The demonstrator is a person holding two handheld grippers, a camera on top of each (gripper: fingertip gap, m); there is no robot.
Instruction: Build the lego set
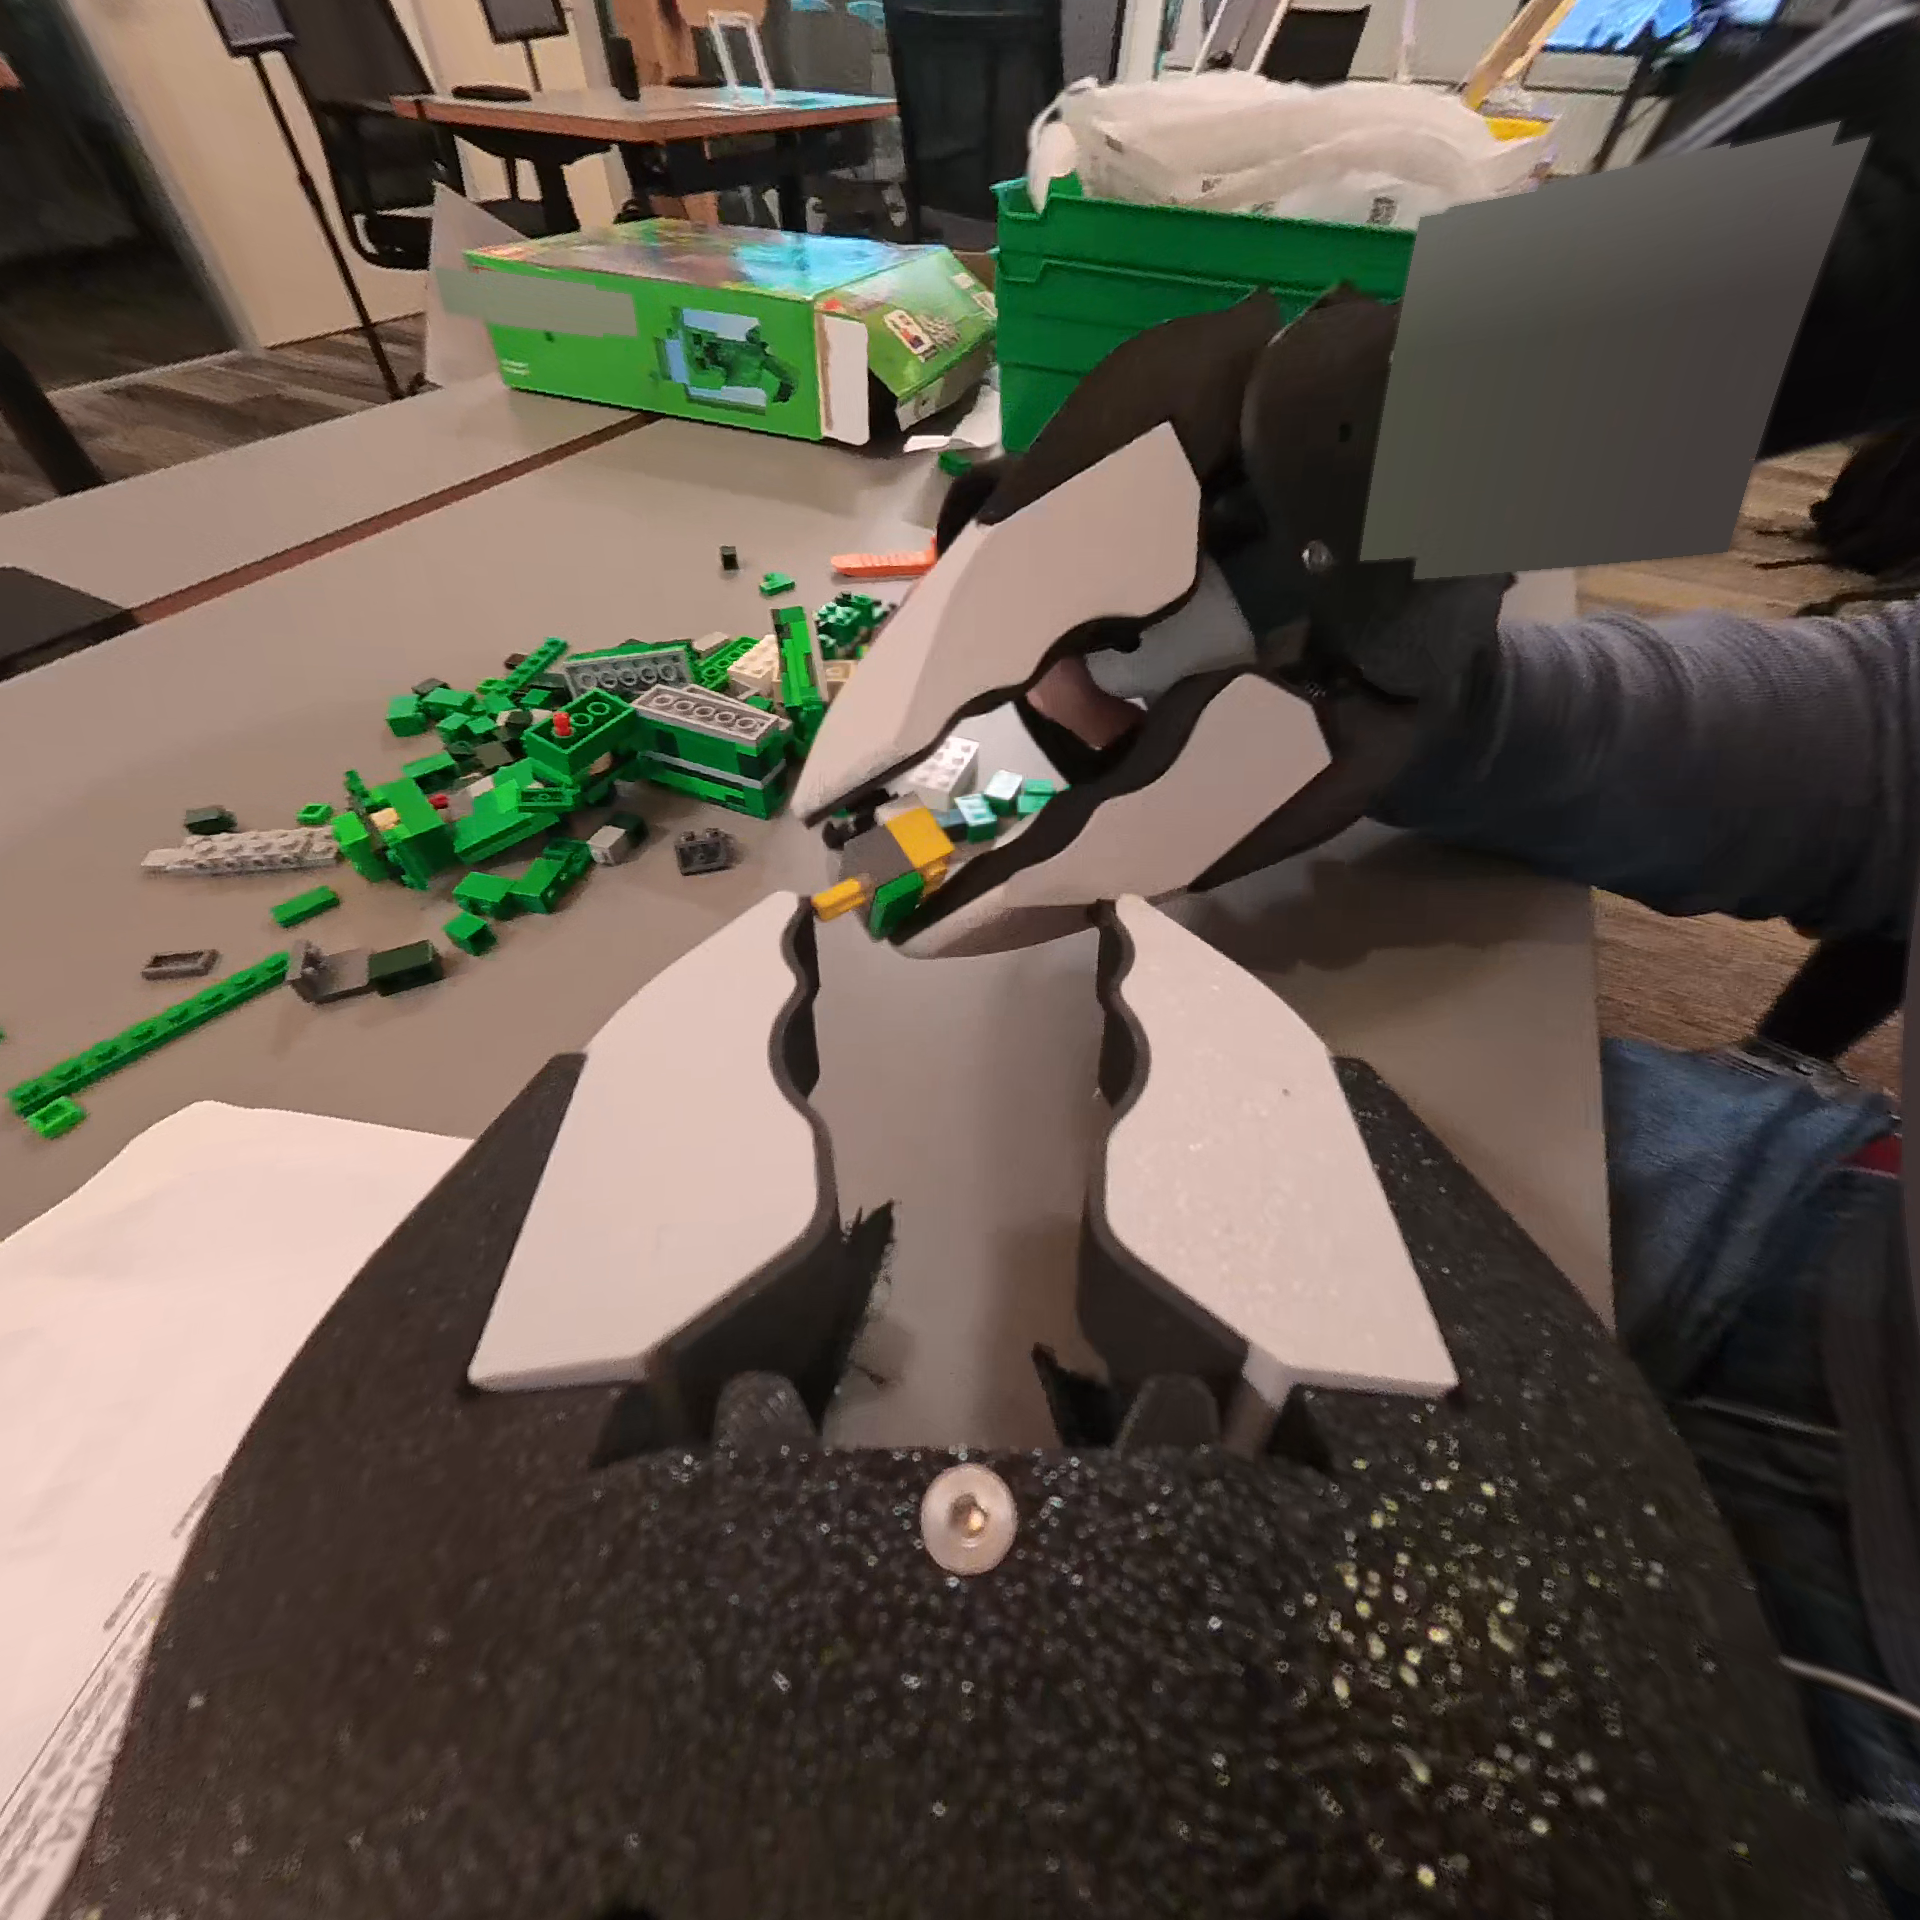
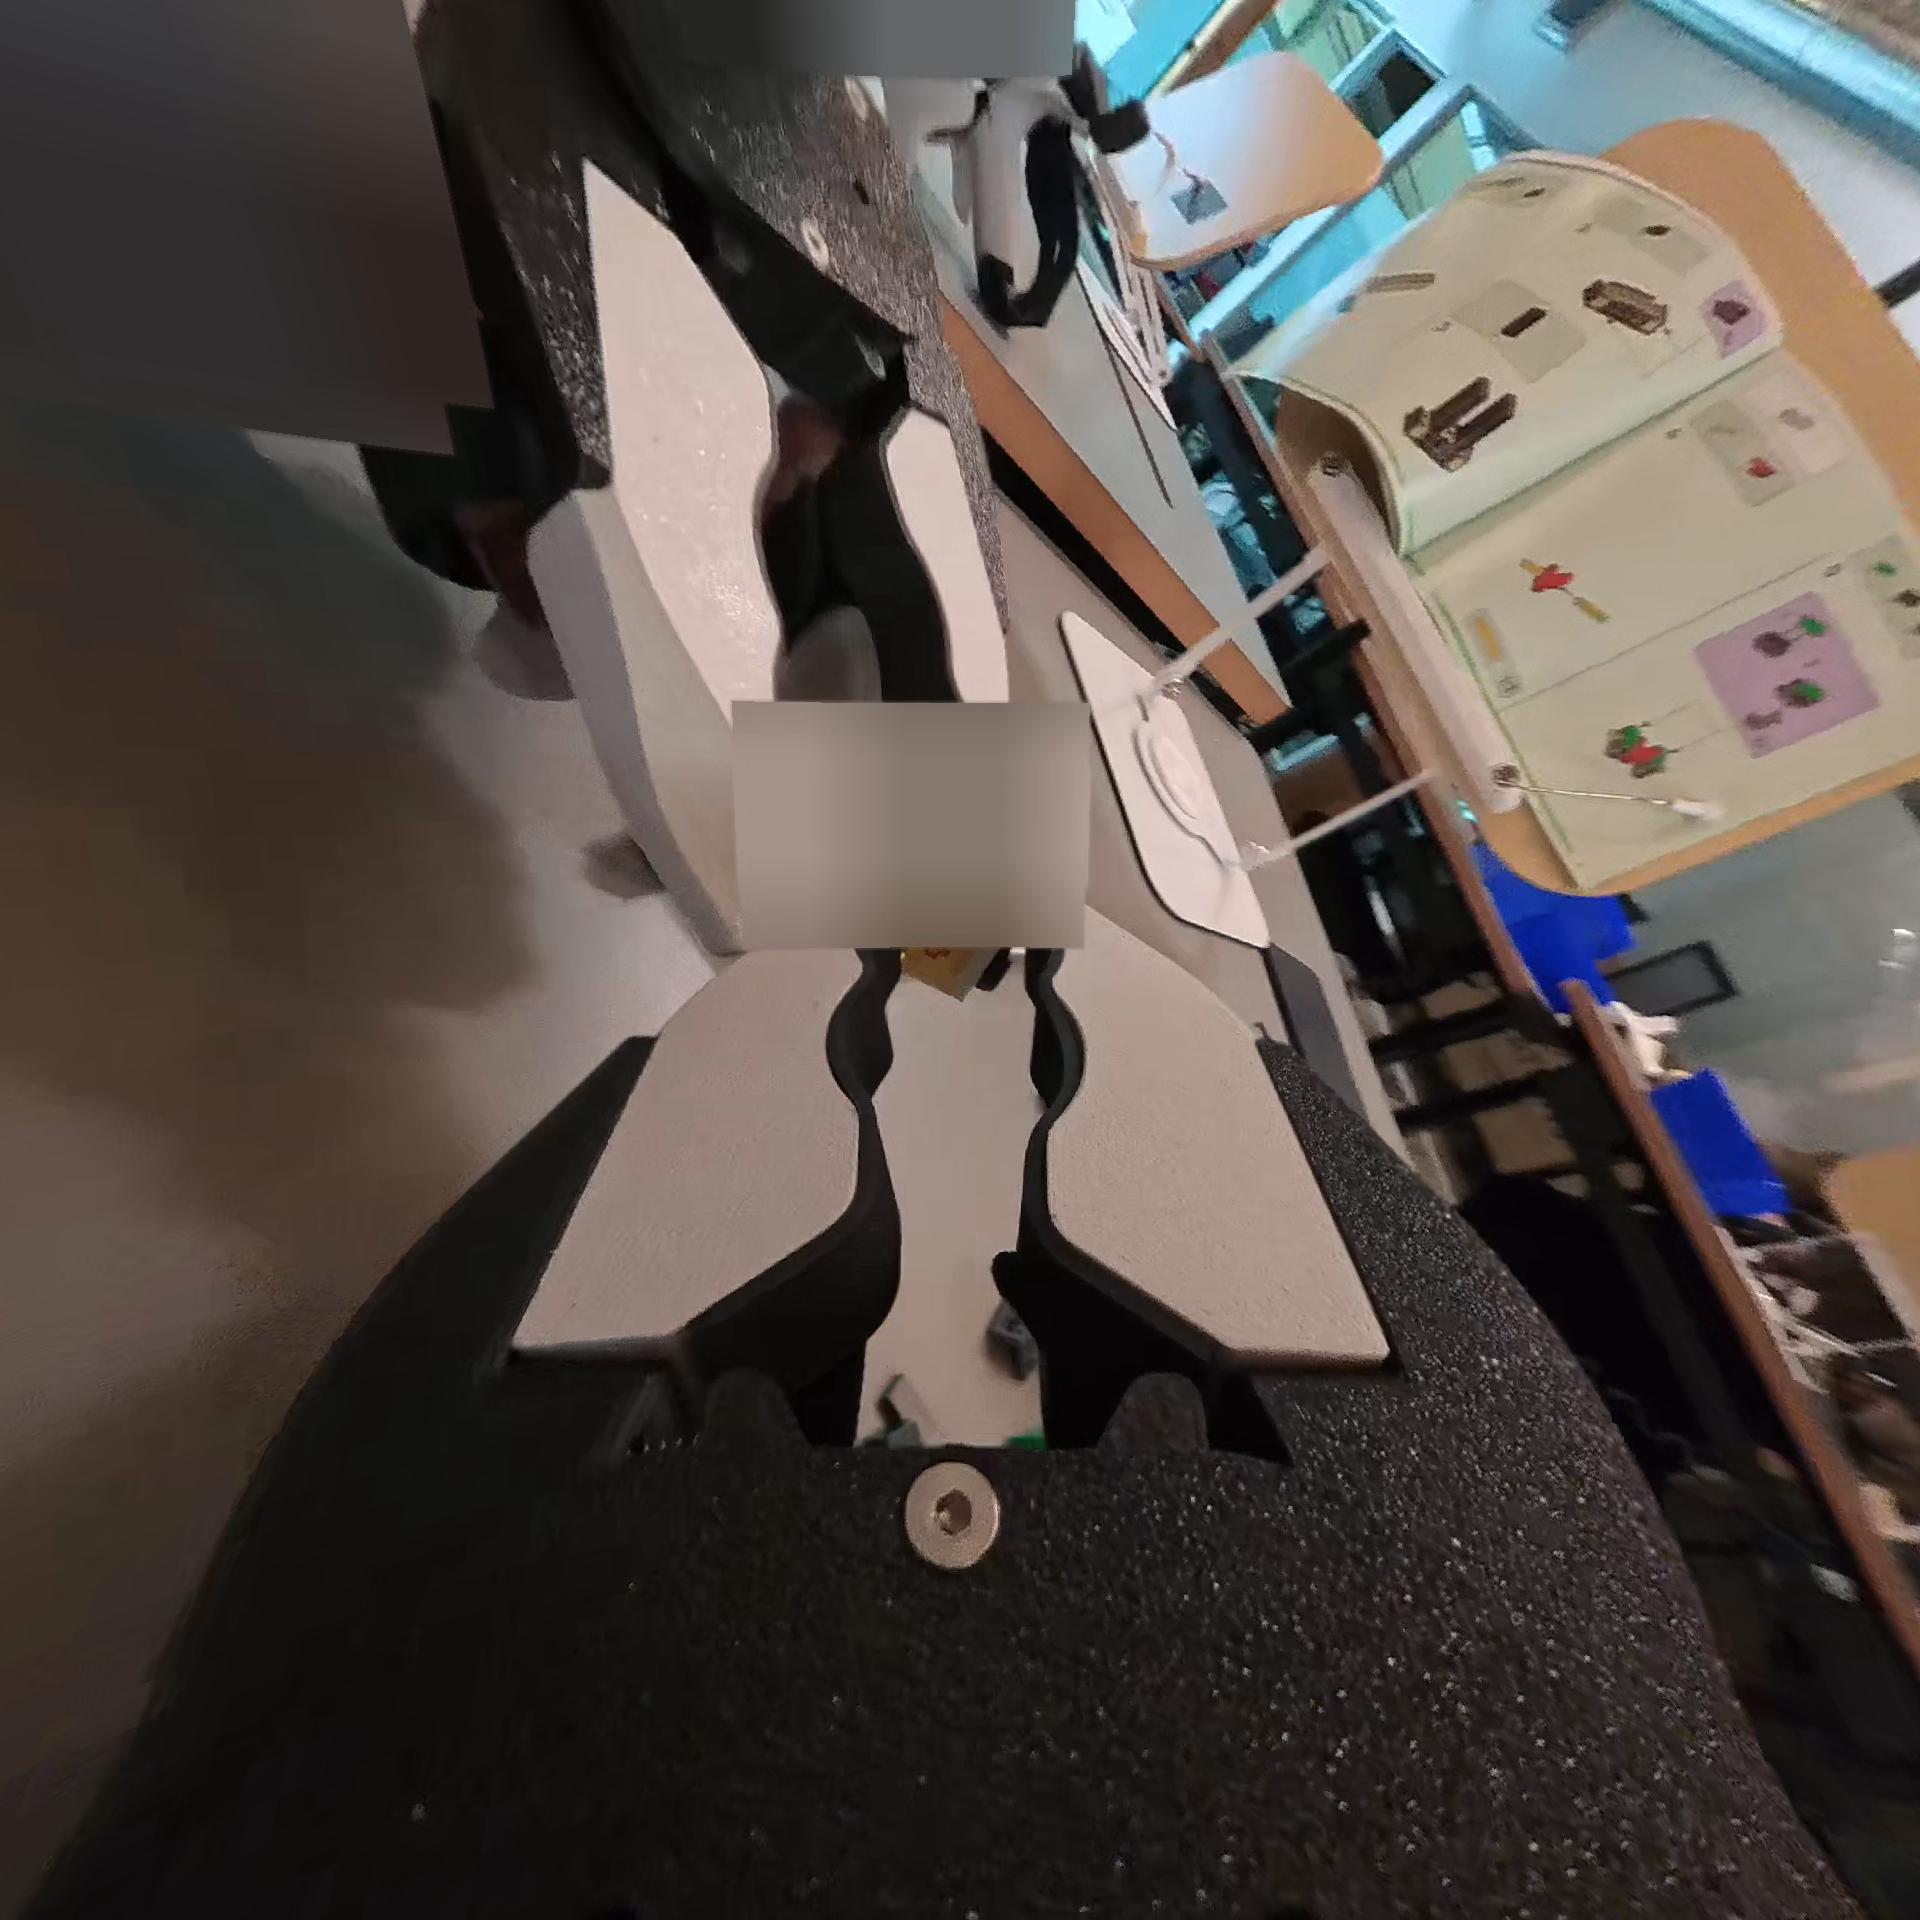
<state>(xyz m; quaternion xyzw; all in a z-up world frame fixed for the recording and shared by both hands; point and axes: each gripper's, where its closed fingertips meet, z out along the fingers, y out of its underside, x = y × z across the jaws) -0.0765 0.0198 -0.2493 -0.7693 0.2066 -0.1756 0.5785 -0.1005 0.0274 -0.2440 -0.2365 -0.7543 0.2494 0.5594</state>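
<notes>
Right gripper [image 1: 883, 883] clamps a small brick assembly [image 1: 888, 878] above the brick pile [image 1: 582, 769], presenting it to the left gripper [image 1: 951, 925], fingers apart, empty.

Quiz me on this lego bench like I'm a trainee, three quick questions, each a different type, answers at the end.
1. True or false: the left tongs hold a brick.
2. The small assembly in the right tongs includes which colour? A yellow, B purple, C pink.
3. Fill in: the opened set box beyond the loose brick pile is mostly ___.

Key: 1 false, they are open and empty; 2 A; 3 green.
</notes>
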